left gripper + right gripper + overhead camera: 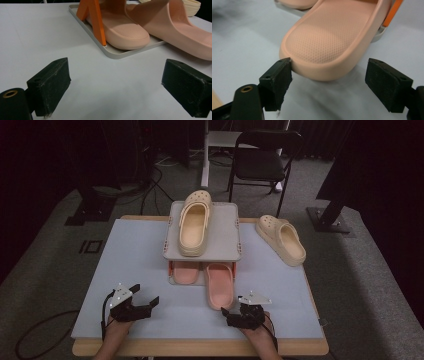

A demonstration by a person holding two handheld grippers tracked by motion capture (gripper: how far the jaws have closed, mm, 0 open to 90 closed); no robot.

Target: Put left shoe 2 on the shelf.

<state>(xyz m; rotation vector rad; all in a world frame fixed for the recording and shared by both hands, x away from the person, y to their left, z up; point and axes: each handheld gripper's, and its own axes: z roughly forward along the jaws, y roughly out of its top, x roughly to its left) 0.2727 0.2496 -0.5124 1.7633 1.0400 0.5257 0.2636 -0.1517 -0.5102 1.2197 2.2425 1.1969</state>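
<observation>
Right tool (226, 312): jaws apart, low over the surface (135, 270), nothing clamped between them.
Pink slide, right one (220, 285): sticks out from under the rack toward the person, its near end on the bare surface. In the right gripper view that rounded end (324, 47) sits just ahead of the gap between the jaws — the left pad's tip is at its rim, though I cannot tell whether it touches.
Left tool (145, 296): jaws wide apart, holding nothing, at the near left of the surface, well apart from the footwear.
Pink slide, left one (185, 271): on the grey lower tray (112, 52), beside an orange post (96, 21), tucked further back than its mate.
Rack top (225, 237): a grey shelf carrying one cream clog (194, 222), toe pointing away from the person.
Second cream clog (281, 239): on the surface to the right of the rack — angled, apart from it.
Background: a black folding chair (262, 157) on the floor beyond the surface.
</observation>
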